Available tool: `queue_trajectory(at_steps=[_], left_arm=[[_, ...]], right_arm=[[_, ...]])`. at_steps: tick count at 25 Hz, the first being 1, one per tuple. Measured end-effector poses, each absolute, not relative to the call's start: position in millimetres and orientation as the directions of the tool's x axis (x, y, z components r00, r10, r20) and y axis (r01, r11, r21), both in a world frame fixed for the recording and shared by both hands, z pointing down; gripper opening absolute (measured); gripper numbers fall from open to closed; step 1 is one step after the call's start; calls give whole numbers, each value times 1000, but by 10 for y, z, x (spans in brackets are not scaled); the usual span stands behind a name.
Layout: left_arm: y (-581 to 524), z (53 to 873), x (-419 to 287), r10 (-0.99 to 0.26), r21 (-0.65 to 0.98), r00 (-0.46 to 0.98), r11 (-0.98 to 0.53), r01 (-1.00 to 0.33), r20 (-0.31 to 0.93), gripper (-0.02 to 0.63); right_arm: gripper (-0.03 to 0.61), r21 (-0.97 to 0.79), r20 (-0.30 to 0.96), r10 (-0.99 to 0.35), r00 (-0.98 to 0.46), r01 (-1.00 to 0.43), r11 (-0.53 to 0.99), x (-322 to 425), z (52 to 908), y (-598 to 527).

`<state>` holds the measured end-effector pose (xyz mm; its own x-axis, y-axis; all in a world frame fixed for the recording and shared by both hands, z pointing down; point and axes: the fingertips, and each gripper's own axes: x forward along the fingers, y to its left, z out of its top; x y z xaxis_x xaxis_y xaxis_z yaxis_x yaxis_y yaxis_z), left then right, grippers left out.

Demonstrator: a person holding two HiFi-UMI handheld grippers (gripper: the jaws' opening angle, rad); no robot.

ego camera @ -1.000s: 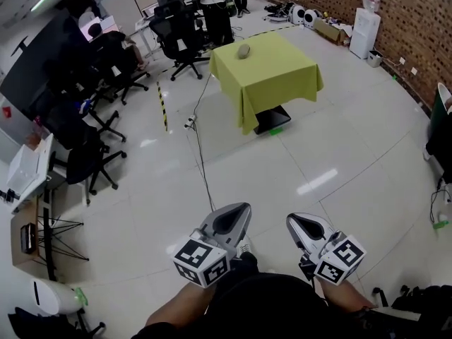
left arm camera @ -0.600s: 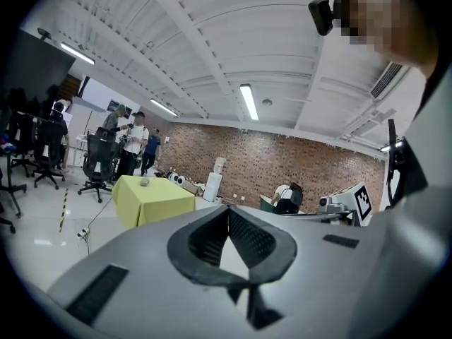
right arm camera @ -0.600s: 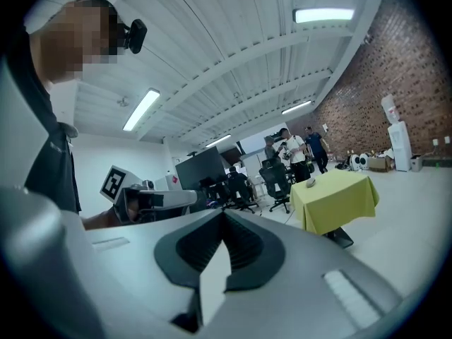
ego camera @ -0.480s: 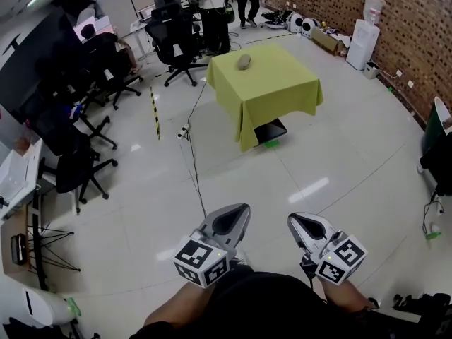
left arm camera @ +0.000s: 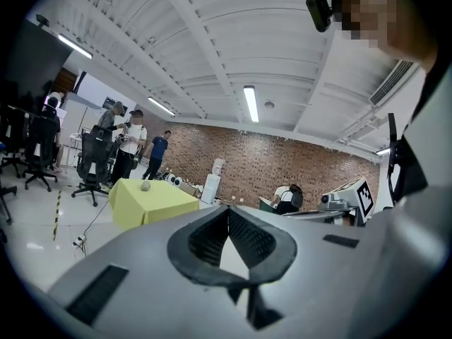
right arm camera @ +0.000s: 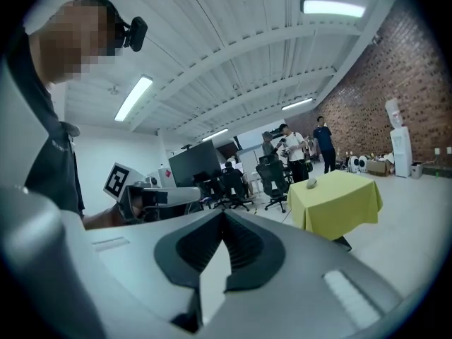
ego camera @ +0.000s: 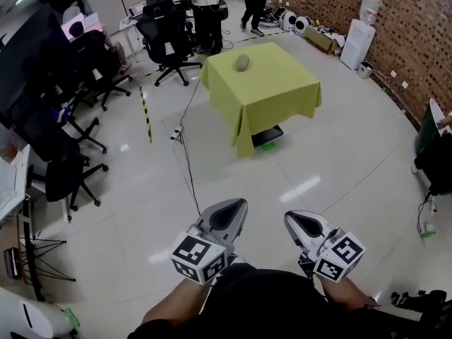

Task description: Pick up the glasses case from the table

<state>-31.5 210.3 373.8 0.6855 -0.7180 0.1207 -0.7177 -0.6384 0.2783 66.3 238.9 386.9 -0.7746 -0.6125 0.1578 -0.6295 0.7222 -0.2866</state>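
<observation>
On my feed the left hand-held gripper (ego camera: 229, 212) sat low in the head view, out in front of the operator's body, and its own view showed the jaws (left arm camera: 228, 210) pressed together at the tips with nothing between them. The right hand-held gripper (ego camera: 299, 222) was beside it, the two a little apart, and its view showed the same: tips (right arm camera: 224, 215) closed against each other and holding nothing. Each carried its marker cube toward the operator, the left cube (ego camera: 198, 258) and the right cube (ego camera: 339, 256) both facing the head camera. The glasses case (ego camera: 242, 63) lay well away from both hand-held grippers, on the far half of the desk (ego camera: 275, 83), toward the left of its top and clear of the edges. A yellow-green cloth (ego camera: 272, 116) covered that desk and hung down its sides. In the left gripper view I saw the case (left arm camera: 145, 186) as a small pale lump on the cloth, and in the right gripper view (right arm camera: 311, 183) likewise. Bare glossy floor (ego camera: 339, 161) lay between the hand-held grippers and the desk, with a thin cable (ego camera: 189, 168) running across it toward the desk's left side. Black office chairs (ego camera: 166, 37) stood to the left, people (ego camera: 205, 6) stood beyond the desk, and a water dispenser (ego camera: 353, 41) stood against the brick wall (ego camera: 417, 20).
</observation>
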Motion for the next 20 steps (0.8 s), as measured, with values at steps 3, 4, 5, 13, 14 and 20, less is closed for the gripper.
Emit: queue_trajectory(at_steps=[3, 4, 5, 13, 14, 20], left_arm=[[1966, 3820, -455, -709, 279, 694, -646, -711, 128, 8], [1927, 3844, -508, -705, 282, 696, -646, -709, 135, 8], [1898, 3868, -561, -701, 285, 698, -646, -708, 145, 8], [1712, 3957, -719, -690, 304, 706, -646, -700, 161, 8], [1705, 3961, -729, -689, 305, 707, -647, -699, 159, 8], [1675, 3984, -809, -703, 317, 694, -630, -709, 153, 8]], right_arm=[[2, -286, 155, -618, -771, -634, 719, 481, 3906, 2243], [2, -289, 160, -615, -772, -633, 719, 410, 3923, 2218], [1, -290, 168, -611, -774, -631, 719, 346, 3938, 2203], [2, -302, 188, -638, -747, -662, 686, 263, 4006, 2009], [1, -303, 192, -635, -748, -661, 687, 247, 4016, 2004], [2, -296, 196, -618, -761, -647, 703, 163, 4018, 1957]])
